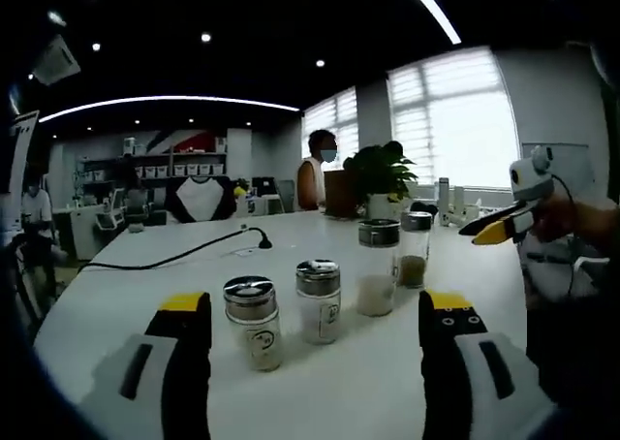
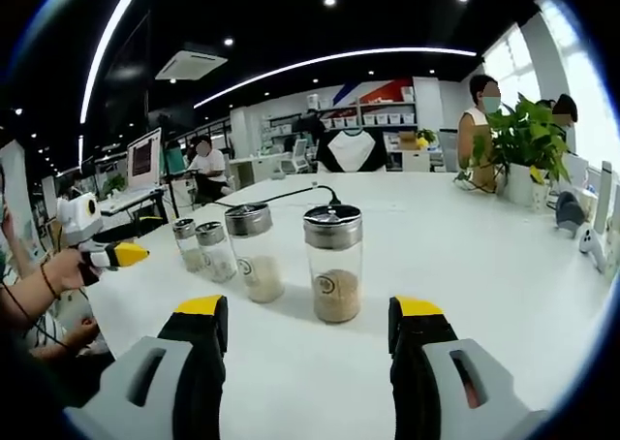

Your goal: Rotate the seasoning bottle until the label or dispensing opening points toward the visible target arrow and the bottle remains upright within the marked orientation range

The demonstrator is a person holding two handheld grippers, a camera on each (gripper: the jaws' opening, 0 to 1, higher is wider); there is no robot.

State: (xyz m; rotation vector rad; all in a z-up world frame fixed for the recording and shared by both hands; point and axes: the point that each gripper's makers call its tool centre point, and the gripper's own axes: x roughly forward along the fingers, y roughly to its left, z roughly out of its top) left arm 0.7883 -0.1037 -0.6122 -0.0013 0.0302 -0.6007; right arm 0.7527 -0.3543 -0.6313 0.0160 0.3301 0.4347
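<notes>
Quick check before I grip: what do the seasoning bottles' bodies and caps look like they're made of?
Seasoning bottles: the bodies look like clear glass or hard plastic, since the powder inside shows through; the pictures can't settle which. The caps look like brushed or polished metal, silvery with bright highlights, though metallised plastic is possible. They stand upright on a smooth white table.

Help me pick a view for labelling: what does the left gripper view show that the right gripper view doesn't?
Left gripper view alone: the window blinds. Right gripper view alone: a ceiling air vent and a monitor on a desk. Both share the white table, four seasoning bottles including the nearest, the potted plant, the black cable and a person in a mask.
</notes>
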